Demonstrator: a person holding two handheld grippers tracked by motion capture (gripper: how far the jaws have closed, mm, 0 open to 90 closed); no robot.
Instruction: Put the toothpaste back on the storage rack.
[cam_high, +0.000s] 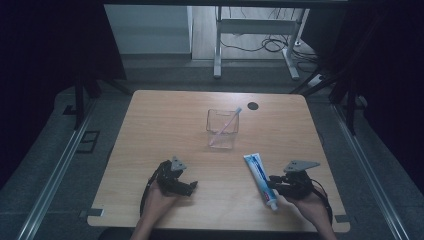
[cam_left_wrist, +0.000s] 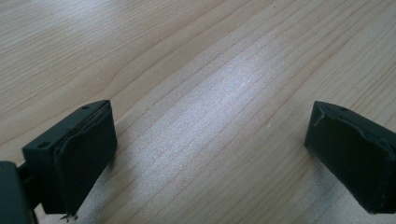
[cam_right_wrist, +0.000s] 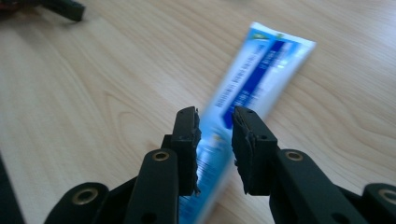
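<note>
High view: right claw (cam_high: 273, 187) grips toothpaste tube (cam_high: 259, 172), cap toward person

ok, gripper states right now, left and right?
Left gripper: open, nothing between its jaws, just above the table.
Right gripper: shut on the toothpaste tube, gripping it near the cap end.

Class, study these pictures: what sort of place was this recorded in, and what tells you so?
Probably a lab or workshop recording station: a bare wooden table ringed by dark screens, metal rails on the grey floor, and cables under a desk frame behind.
</note>
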